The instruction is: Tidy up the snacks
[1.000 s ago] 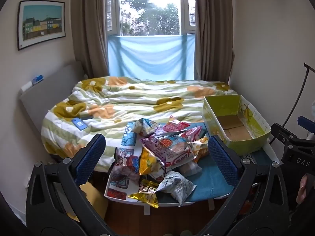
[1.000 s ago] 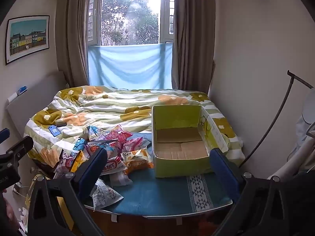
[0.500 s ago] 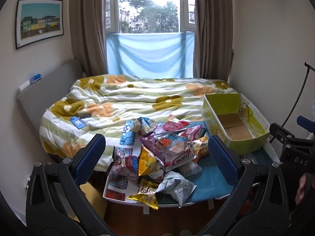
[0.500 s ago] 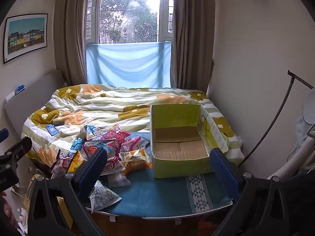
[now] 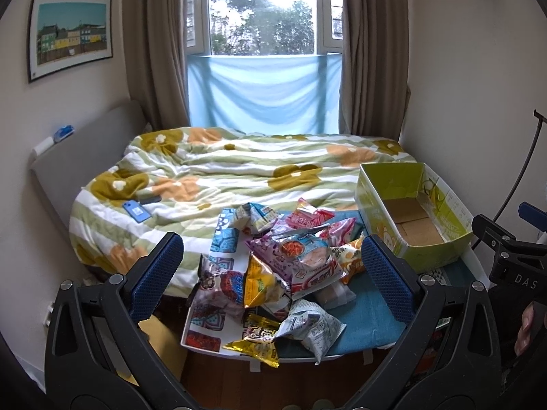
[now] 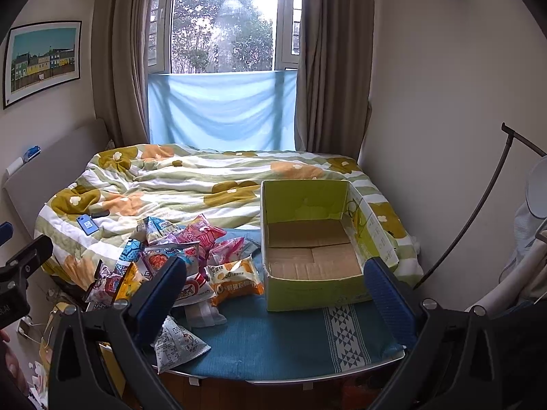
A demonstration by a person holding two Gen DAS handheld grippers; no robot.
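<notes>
A small desk (image 6: 273, 348) under a teal cloth (image 6: 290, 338) stands against the foot of a bed (image 6: 205, 184), and on it sits a green box (image 6: 307, 287), open-topped with bare cardboard inside. All places below are given from that box.

Left of the box, a heap of snacks (image 5: 290, 263) covers the desk's left half; the nearest, an orange packet (image 6: 236, 278), lies just beside the box wall. A grey-white packet (image 6: 177, 345) and a gold packet (image 5: 256, 340) lie at the desk's near edge, farther left of the box. No snack is inside the box.

Beyond the box the bed carries a rumpled quilt (image 5: 239, 174) striped green and white with orange and mustard flowers. A blue card (image 5: 136, 211) lies on the quilt, far left of the box. Behind the bed is a window (image 6: 225, 20) with brown curtains (image 6: 328, 68) and a pale blue sheet (image 6: 222, 109) across its lower part. A framed picture (image 5: 70, 36) hangs on the wall up and left of the box. A grey headboard (image 5: 82, 150) runs along the left wall.

The left gripper (image 5: 272, 266) hovers before the snack heap, left of the box, its blue-padded fingers (image 5: 157, 273) spread wide and empty. The right gripper (image 6: 275, 294) faces the box's near wall, fingers (image 6: 388, 294) likewise wide apart, holding nothing.
</notes>
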